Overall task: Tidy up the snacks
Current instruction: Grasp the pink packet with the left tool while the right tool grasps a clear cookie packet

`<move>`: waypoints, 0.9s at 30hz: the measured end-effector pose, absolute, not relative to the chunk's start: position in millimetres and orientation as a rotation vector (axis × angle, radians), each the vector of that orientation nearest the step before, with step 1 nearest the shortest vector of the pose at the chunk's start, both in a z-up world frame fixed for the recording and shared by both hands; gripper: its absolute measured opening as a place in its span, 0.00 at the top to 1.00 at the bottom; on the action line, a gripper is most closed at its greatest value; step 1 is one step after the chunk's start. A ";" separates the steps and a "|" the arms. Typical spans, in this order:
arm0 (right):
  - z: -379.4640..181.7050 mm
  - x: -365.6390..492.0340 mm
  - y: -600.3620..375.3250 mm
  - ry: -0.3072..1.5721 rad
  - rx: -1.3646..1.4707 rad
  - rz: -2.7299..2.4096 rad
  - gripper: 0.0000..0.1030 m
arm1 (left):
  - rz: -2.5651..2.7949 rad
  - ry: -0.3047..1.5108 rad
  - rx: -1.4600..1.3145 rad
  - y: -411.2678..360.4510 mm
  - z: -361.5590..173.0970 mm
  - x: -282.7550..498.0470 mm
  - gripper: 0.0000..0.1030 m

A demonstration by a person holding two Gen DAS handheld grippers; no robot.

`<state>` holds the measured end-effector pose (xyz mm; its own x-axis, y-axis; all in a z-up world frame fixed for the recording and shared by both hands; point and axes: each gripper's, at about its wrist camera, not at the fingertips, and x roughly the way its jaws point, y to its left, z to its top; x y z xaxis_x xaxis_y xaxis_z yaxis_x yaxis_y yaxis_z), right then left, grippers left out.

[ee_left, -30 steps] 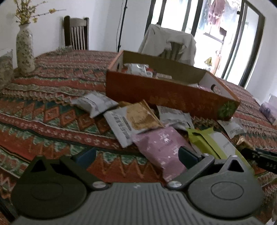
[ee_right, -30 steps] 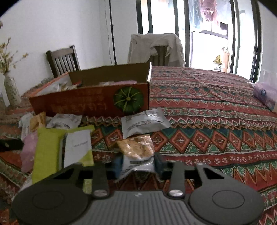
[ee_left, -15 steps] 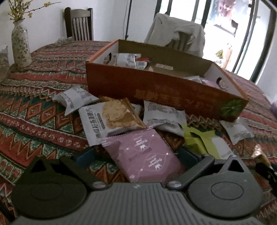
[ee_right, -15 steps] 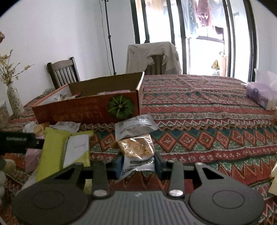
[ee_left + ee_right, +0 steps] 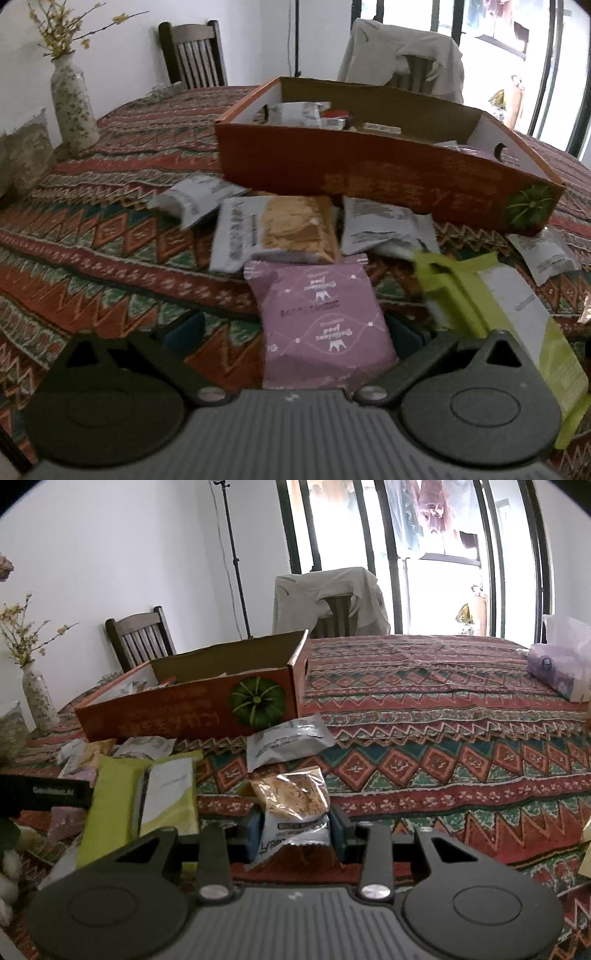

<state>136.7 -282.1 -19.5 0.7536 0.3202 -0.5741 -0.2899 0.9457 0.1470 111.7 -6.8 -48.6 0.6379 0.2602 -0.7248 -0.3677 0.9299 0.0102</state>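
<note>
On the patterned tablecloth [image 5: 110,229] stands a long orange cardboard box [image 5: 369,173] with a green pumpkin printed on one end, and several snack packets already lie inside it. More packets are scattered on the cloth in front of the box.

The left gripper [image 5: 295,332] has its jaws spread wide on either side of a pink packet [image 5: 321,325] that lies flat on the cloth; the pads stand clear of it, so nothing is held. Just beyond the pink packet lies a white cracker packet [image 5: 273,232], and to its right a lime-green pouch [image 5: 491,314].

The right gripper [image 5: 293,829] has its jaws closed part-way onto a small clear-topped biscuit packet [image 5: 293,808] (white lower half, brown biscuits above), the pads pressing its two sides. A grey packet [image 5: 288,742] lies just behind it, near the box's pumpkin end.

A flowered vase [image 5: 72,107] stands at the table's far left.
</note>
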 end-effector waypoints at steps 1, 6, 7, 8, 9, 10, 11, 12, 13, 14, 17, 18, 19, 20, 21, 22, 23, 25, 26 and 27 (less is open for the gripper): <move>-19.4 136.2 -282.2 0.635 0.051 0.335 0.64 | 0.363 0.805 -0.145 -4.7 -48.3 110.1 0.00; -18.9 133.9 -281.5 0.631 0.053 0.335 0.64 | 0.356 0.804 -0.146 -0.2 -47.4 102.1 0.01; -18.8 133.2 -281.3 0.631 0.053 0.335 0.64 | 0.352 0.799 -0.144 -0.1 -47.0 100.2 0.06; -18.7 132.8 -281.0 0.631 0.052 0.334 0.64 | 0.342 0.792 -0.139 -0.6 -46.1 98.4 0.10; -18.7 132.9 -281.0 0.631 0.050 0.333 0.64 | 0.330 0.785 -0.133 -1.2 -44.9 96.5 0.20; -18.5 132.3 -280.7 0.631 0.049 0.332 0.64 | 0.313 0.775 -0.129 -1.7 -43.2 94.0 0.34; -18.3 132.1 -280.0 0.632 0.048 0.332 0.64 | 0.299 0.768 -0.124 -2.2 -41.7 92.0 0.39; -17.8 132.1 -279.4 0.632 0.046 0.333 0.64 | 0.293 0.766 -0.125 -2.0 -41.2 90.7 0.39; -17.2 131.5 -278.4 0.631 0.044 0.335 0.64 | 0.288 0.762 -0.135 -1.0 -41.3 88.8 0.39; -16.8 131.0 -277.3 0.630 0.042 0.338 0.64 | 0.287 0.758 -0.135 -0.9 -41.2 86.9 0.39; -15.9 129.7 -274.8 0.628 0.034 0.342 0.64 | 0.274 0.751 -0.114 -3.7 -41.8 83.2 0.39; -15.7 129.2 -274.0 0.628 0.031 0.343 0.64 | 0.271 0.748 -0.108 -4.6 -41.9 81.8 0.39; -15.5 128.5 -273.2 0.628 0.029 0.343 0.64 | 0.267 0.745 -0.103 -5.2 -41.8 80.5 0.39; -15.0 127.8 -272.6 0.626 0.027 0.343 0.64 | 0.264 0.742 -0.100 -5.6 -41.5 79.4 0.39; -14.3 127.2 -272.2 0.625 0.025 0.342 0.64 | 0.261 0.738 -0.099 -5.4 -41.1 78.0 0.39; -13.9 126.0 -272.2 0.623 0.024 0.341 0.64 | 0.258 0.734 -0.098 -5.3 -40.6 76.4 0.39; -13.2 125.4 -271.9 0.622 0.023 0.340 0.64 | 0.257 0.730 -0.095 -5.4 -39.8 75.0 0.39; -11.8 123.5 -271.7 0.617 0.020 0.339 0.64 | 0.250 0.722 -0.094 -5.3 -38.6 71.6 0.39; -11.0 122.6 -271.2 0.615 0.019 0.338 0.64 | 0.246 0.720 -0.093 -5.7 -37.7 69.5 0.39; -10.2 121.7 -270.6 0.613 0.017 0.338 0.64 | 0.242 0.716 -0.092 -6.2 -37.1 67.5 0.39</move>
